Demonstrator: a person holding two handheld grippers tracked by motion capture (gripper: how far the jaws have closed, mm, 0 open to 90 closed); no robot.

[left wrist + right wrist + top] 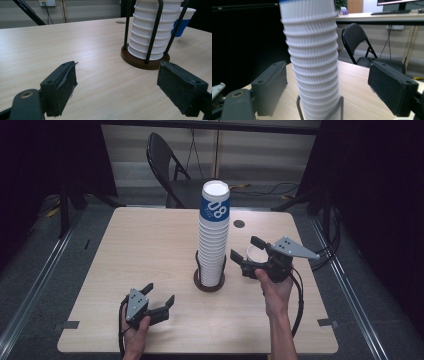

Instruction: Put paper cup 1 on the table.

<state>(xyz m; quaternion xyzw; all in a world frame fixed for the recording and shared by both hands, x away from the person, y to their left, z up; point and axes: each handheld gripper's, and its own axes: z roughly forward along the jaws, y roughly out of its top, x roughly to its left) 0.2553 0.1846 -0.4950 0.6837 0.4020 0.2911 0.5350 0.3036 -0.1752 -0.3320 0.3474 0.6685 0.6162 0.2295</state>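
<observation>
Nearest the high camera, the left tool [159, 301] rests low on the near left part of the desk [140, 250], held in the person's left hand [134, 332]; its jaws stand wide apart with nothing between them, and in the left gripper view only bare wood lies between the pads. The right tool [246, 251] is held above the desk to the right of centre by the right hand [274, 287], its jaws also spread open and gripping nothing. A single paper cup [256, 254], white inside with a blue band, stands upright on the desk just beside the right tool's jaws, right of the stack. The tall stack of ribbed white paper cups [214, 235] rises from a round brown wire holder [208, 284] at the middle of the desk, leaning slightly, its top cup carrying a blue band. In the right gripper view the stack stands between the open jaws but farther off, untouched. A black folding chair [167, 167] stands beyond the desk.
</observation>
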